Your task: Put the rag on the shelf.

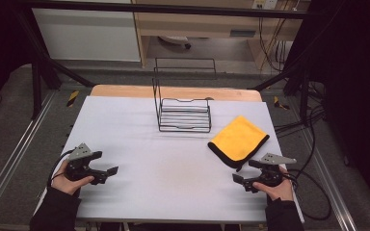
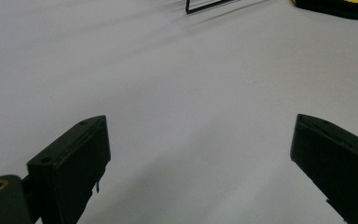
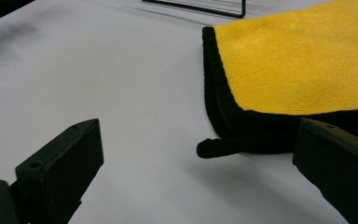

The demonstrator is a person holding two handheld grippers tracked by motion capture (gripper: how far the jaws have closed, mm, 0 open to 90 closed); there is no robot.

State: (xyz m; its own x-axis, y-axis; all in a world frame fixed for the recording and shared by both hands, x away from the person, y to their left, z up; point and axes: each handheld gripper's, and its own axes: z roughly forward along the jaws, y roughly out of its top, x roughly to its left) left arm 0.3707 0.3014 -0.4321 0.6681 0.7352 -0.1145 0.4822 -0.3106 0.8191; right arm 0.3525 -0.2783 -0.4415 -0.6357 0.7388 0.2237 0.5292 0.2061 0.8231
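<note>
Both hand-held grippers — left hand-held gripper (image 1: 107,174) and right hand-held gripper (image 1: 239,182) — rest released near the desk's (image 1: 139,144) front corners; the folded yellow cloth (image 1: 240,138) lies at the right edge — pinching only its top layer could unfold it.

A pale grey surface (image 1: 139,144) carries a black wire rack (image 1: 183,115) standing toward its far middle and a folded yellow cloth (image 1: 239,138) with a black edge lying near the rack, on its right.
</note>
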